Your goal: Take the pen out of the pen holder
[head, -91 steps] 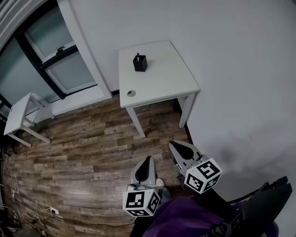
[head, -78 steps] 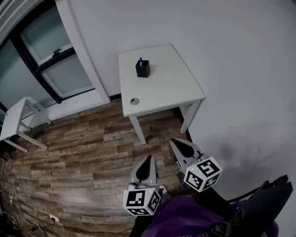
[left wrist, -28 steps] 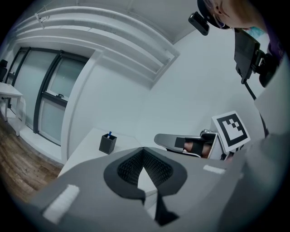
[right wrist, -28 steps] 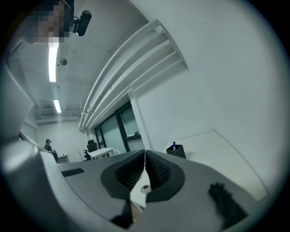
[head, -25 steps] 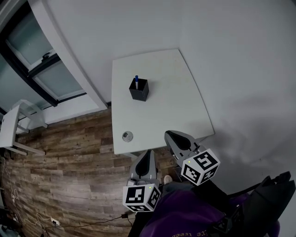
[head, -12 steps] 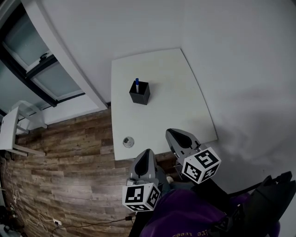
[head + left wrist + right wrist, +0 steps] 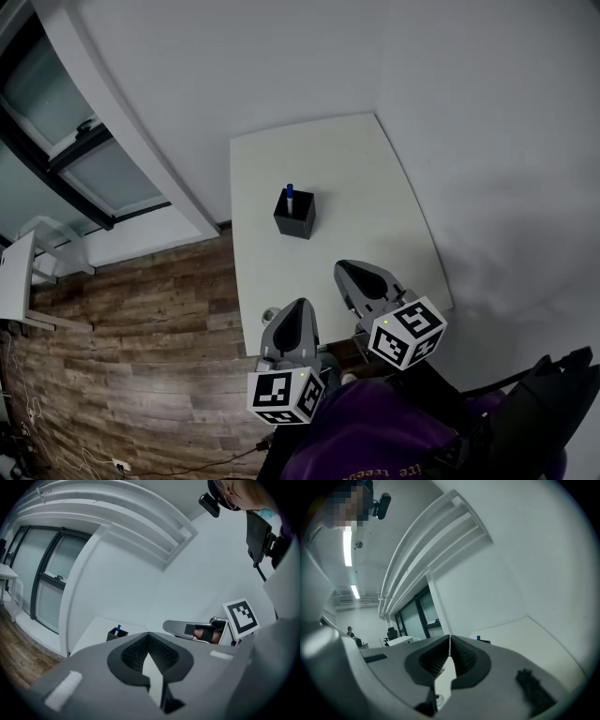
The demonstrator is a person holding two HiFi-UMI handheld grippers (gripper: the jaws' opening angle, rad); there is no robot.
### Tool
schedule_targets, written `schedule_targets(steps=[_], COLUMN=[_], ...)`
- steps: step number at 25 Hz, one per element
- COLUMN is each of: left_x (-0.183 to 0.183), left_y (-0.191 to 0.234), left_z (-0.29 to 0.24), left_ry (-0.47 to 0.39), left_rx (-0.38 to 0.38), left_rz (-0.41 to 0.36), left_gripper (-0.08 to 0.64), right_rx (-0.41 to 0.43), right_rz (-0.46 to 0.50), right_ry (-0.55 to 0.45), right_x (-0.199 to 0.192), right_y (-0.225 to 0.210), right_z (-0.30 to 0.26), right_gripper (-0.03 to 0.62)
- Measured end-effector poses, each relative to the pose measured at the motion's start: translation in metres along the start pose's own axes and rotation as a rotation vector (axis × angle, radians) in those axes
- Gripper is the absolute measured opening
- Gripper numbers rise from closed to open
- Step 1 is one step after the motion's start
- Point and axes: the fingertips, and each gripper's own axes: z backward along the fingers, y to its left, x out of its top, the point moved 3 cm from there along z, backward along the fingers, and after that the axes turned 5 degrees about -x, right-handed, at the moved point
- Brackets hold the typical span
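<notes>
A black square pen holder point(image 7: 294, 215) stands near the middle of a white table point(image 7: 375, 206), with a blue pen point(image 7: 290, 195) upright in it. Both grippers hover over the table's near edge, well short of the holder. The left gripper point(image 7: 298, 305) is shut and holds nothing. The right gripper point(image 7: 345, 269) is also shut and holds nothing. In the left gripper view the holder point(image 7: 117, 634) and pen point(image 7: 118, 628) show small, ahead and left of the tips point(image 7: 149, 633). The right gripper view shows the pen's cap point(image 7: 478, 638) just right of its tips point(image 7: 449, 637).
A small round silver object point(image 7: 270, 316) lies at the table's near left edge, partly behind the left gripper. The table stands in a corner of white walls. Dark-framed glass panels point(image 7: 84, 159) and a small white side table point(image 7: 14, 272) are at the left, over wooden floor point(image 7: 141, 356).
The table and pen holder have drawn nearer in the head view, and the grippers now reach over the table's near edge. Both grippers stayed shut.
</notes>
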Motion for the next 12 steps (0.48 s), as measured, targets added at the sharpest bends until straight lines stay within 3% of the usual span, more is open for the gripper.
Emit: schedule_targets(steps=[4,12], left_x=[0.009,0.019], left_y=[0.020,0.059], left_z=[-0.020,-0.050], left_ry=[0.001,0.019], left_rx=[-0.004,-0.009], left_rz=[0.004,-0.001], left_gripper=[0.006,0.006], right_rx=[0.028,0.004], right_rz=[0.019,0.046], right_ry=[0.028,0.056], right_x=[0.001,-0.004], right_y=[-0.003,-0.016], right_z=[-0.030,-0.083], right_gripper=[0.012,0.014])
